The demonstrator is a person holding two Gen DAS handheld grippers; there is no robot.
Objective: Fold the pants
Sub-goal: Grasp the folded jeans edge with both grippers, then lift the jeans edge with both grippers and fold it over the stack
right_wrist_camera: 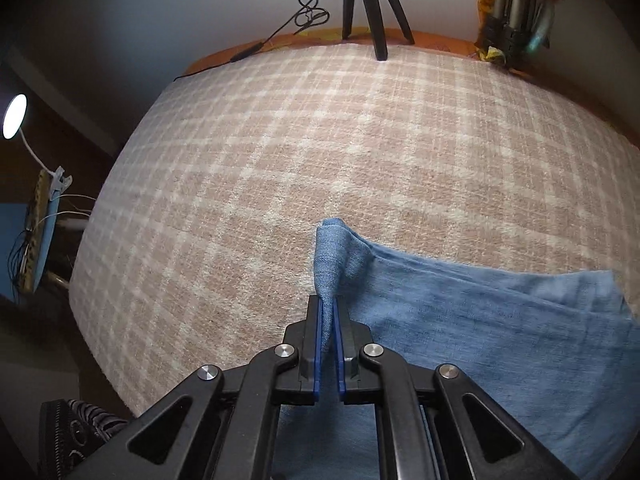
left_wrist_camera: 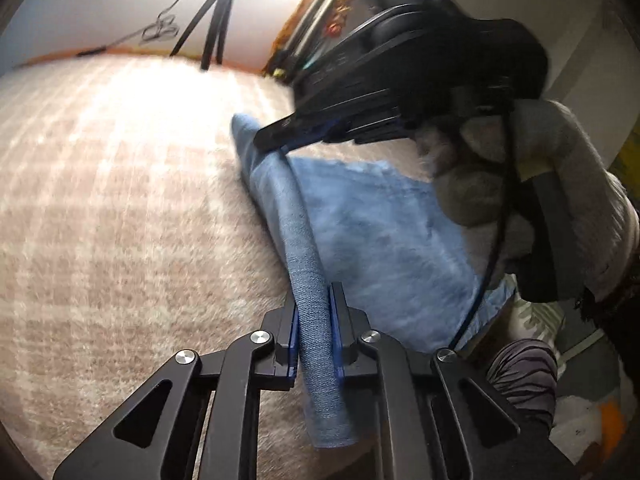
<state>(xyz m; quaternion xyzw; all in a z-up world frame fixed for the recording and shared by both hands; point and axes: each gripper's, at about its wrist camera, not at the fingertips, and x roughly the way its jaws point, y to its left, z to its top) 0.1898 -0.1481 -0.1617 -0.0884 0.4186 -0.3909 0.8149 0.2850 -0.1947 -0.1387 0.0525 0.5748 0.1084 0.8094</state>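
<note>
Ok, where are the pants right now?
The blue pants lie on the checked blanket, lower right in the right wrist view, one folded edge pinched by both the left gripper and right gripper.

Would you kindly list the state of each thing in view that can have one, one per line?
pants: blue denim, partly folded, lying on the checked blanket, one edge lifted.
left gripper: shut on a rolled edge of the pants.
right gripper: shut on a pinched corner of the pants.
lamp: switched on.
tripod: standing at the far edge of the blanket.
</note>
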